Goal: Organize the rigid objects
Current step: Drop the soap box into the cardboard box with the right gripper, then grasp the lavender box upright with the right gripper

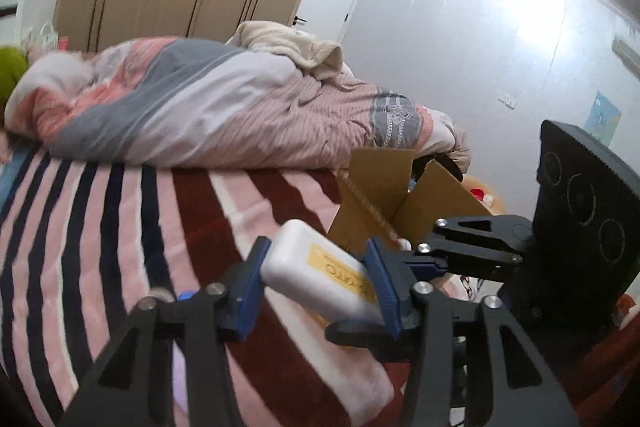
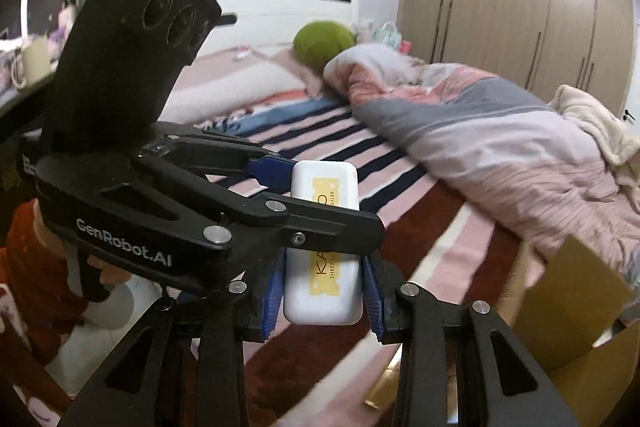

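The white rounded rectangular plastic case with a yellow label [image 2: 322, 247] sits at lower centre of the right wrist view, above the striped pink, maroon and navy bedspread [image 2: 400, 163]. It is gripped by 2 tools at once.

The right gripper [image 2: 322, 291] clamps the near end of the case; its 2 blue ribbed pads [image 2: 272, 291] press on the long sides. The left gripper [image 2: 316, 195] enters from the left of that frame and clamps the far end, its black arm crossing over the label.

In the left wrist view, the same case [image 1: 320, 267] lies tilted at lower centre between the left gripper's [image 1: 316, 279] blue pads [image 1: 250, 279], which press on both sides. The right gripper [image 1: 404, 263] reaches in from the right edge and meets the case at its far end.

A brown cardboard box with open flaps [image 1: 384, 187] stands just behind the case, at centre right. A rumpled pink, grey and white quilt [image 1: 192, 99] lies across the upper half of the bed.
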